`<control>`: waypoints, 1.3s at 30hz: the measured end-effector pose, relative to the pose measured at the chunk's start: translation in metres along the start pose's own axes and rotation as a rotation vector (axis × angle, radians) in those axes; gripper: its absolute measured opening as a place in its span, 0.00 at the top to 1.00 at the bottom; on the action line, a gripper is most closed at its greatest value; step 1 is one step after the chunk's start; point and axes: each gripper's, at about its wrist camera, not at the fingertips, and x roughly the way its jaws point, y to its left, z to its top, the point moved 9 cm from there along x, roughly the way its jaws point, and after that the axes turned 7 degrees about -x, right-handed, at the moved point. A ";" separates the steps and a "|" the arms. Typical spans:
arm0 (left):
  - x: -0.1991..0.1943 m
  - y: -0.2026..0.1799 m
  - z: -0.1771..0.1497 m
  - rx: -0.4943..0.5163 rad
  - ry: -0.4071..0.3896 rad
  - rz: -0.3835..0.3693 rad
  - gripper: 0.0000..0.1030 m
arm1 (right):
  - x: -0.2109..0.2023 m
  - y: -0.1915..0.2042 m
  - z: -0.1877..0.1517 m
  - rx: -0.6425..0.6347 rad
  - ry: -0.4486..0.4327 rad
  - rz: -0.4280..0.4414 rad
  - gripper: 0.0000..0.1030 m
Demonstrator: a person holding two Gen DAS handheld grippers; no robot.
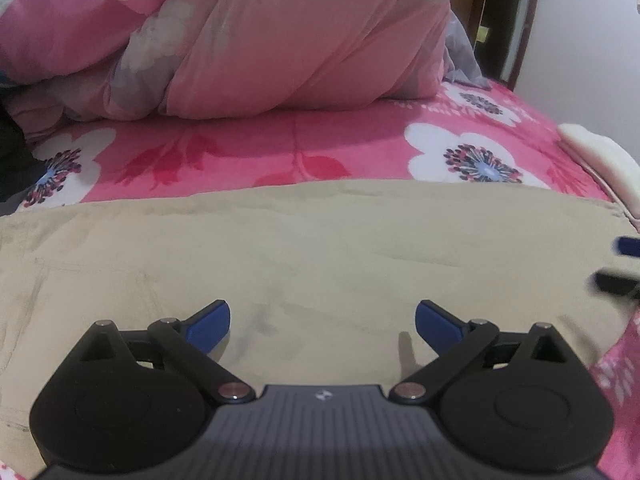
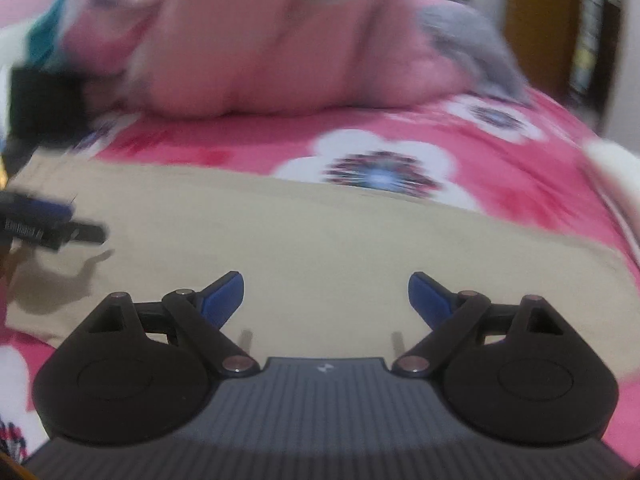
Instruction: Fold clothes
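Observation:
A beige garment (image 1: 304,252) lies flat on a pink floral bedspread (image 1: 248,152); stitched seams show at its left part. My left gripper (image 1: 323,324) hovers low over the garment's near half, open, with nothing between its blue pads. The right gripper (image 1: 618,268) pokes in at the right edge of the left wrist view. In the right wrist view the beige garment (image 2: 320,240) fills the middle, and my right gripper (image 2: 326,296) is open above it, empty. The left gripper (image 2: 44,220) shows at the left edge there, blurred.
A bulky pink floral quilt (image 1: 280,36) is heaped at the back of the bed. A cream cloth (image 1: 600,160) lies on the bed's right edge. Dark clothing (image 1: 12,152) sits at the left. A wooden door frame (image 1: 508,20) and white wall stand beyond.

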 end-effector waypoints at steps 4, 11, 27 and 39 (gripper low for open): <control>0.011 -0.010 -0.003 0.029 0.017 0.003 0.03 | 0.019 0.014 -0.031 -0.044 0.066 0.027 0.13; 0.022 -0.012 -0.012 0.062 0.025 0.019 0.00 | -0.052 -0.057 -0.091 0.215 0.066 -0.055 0.12; 0.026 -0.012 -0.019 0.079 -0.002 0.035 0.00 | -0.051 -0.263 -0.148 1.125 -0.211 -0.249 0.27; 0.027 -0.013 -0.019 0.081 -0.003 0.038 0.00 | -0.052 -0.288 -0.167 1.267 -0.309 -0.280 0.55</control>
